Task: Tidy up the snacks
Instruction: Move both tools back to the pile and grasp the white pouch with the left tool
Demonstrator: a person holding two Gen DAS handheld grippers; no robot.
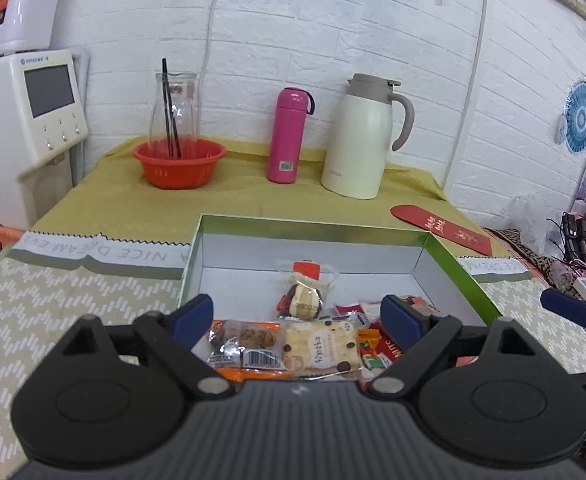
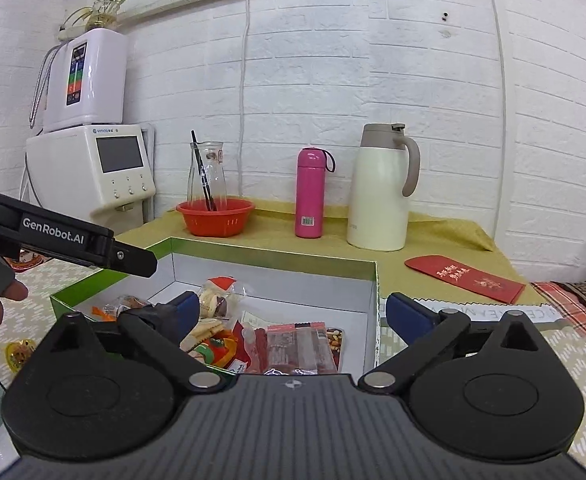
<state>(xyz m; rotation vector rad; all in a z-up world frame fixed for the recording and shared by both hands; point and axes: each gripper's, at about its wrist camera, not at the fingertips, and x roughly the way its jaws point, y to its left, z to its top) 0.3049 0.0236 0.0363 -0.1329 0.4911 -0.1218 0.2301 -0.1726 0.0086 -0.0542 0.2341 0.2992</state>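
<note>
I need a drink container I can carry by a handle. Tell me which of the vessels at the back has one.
The cream jug, far right of the row: a big grey side handle. The pink flask has only a strap loop; the glass carafe has none.

Glossy plastic snack wrappers lie in a matt cardboard box

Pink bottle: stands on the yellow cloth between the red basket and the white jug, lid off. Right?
Not quite: the pink bottle has its lid on, as the right wrist view shows. It does stand on the yellow cloth between the red basket and the white jug.
</note>
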